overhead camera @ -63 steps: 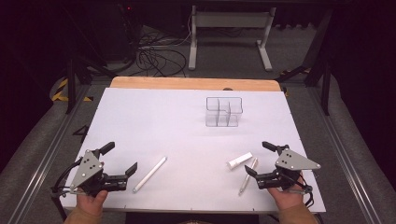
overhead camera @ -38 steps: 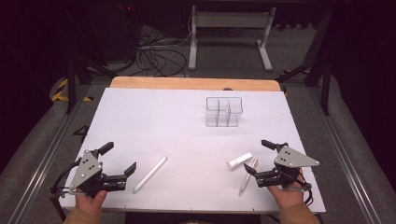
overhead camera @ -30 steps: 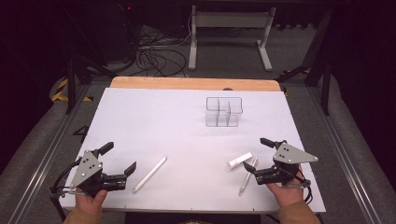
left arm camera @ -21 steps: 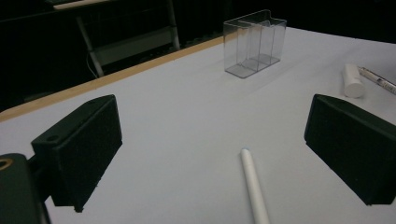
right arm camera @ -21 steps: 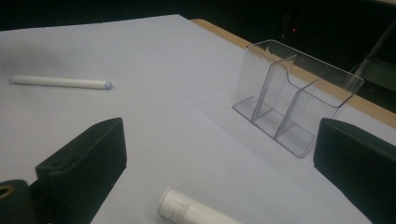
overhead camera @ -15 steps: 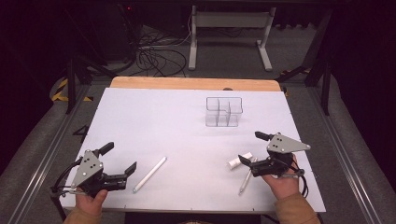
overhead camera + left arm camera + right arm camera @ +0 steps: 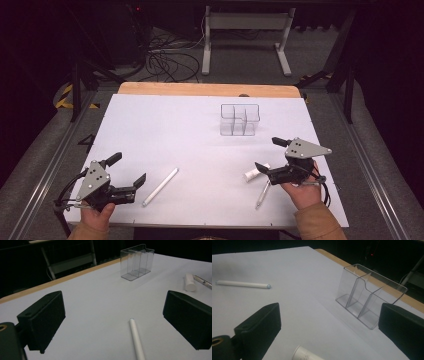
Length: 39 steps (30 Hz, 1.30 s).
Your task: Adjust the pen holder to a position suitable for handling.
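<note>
On my table (image 7: 165, 125), the divided organizer (image 7: 240, 120) sits far right-centre; a long pen (image 7: 160, 187) lies near-left, a short tube (image 7: 252, 173) and marker (image 7: 262, 194) near-right.

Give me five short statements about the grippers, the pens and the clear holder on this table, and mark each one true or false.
1. The right gripper has its jaws open over the short white tube. True.
2. The left gripper is shut on the long white pen. False: its jaws stand open and the pen lies on the table beside them, untouched.
3. The clear holder already has a pen standing in it. False: its compartments are empty.
4. A thin silvery pen lies close to the right hand. True.
5. The clear holder lies tipped on its side. False: it stands upright on the white table.
</note>
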Each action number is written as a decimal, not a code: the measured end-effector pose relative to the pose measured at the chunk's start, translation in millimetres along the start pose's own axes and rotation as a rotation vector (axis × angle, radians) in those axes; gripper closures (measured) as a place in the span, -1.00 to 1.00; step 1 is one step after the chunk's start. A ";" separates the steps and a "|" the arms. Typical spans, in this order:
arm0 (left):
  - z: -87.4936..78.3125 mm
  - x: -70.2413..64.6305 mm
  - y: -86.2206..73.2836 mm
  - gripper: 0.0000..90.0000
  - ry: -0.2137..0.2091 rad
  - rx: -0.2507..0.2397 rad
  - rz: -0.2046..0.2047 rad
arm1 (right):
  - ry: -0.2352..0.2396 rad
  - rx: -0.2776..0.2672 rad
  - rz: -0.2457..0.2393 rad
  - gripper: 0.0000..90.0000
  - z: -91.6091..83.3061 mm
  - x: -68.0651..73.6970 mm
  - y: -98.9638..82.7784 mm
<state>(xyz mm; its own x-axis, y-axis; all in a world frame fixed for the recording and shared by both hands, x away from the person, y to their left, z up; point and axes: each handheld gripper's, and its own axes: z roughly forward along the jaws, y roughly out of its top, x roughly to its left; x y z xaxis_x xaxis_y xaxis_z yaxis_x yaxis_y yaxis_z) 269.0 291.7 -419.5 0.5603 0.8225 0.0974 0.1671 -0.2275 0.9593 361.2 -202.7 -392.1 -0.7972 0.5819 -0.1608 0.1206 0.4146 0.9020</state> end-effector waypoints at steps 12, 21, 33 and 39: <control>0.5 0.9 -0.3 -0.88 0.005 0.009 -0.008 | 0.028 0.084 -0.019 -0.71 8.9 -9.1 18.7; 0.6 1.2 -0.4 -0.88 0.004 0.009 -0.010 | 0.025 0.112 -0.040 -0.66 15.9 -16.8 30.9; 0.7 2.0 -0.5 -0.88 0.001 0.012 -0.010 | 0.022 0.130 -0.070 -0.65 27.8 -27.8 47.9; 0.7 1.9 -0.4 -0.88 -0.002 0.013 -0.010 | 0.034 0.121 -0.053 -0.64 33.9 -33.6 48.8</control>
<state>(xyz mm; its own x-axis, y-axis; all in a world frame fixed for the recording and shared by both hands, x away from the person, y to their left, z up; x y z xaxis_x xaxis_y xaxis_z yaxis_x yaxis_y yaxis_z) 270.5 293.0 -419.8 0.5601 0.8239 0.0869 0.1835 -0.2256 0.9568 413.9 -178.3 -356.2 -0.8238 0.5337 -0.1911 0.1470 0.5268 0.8372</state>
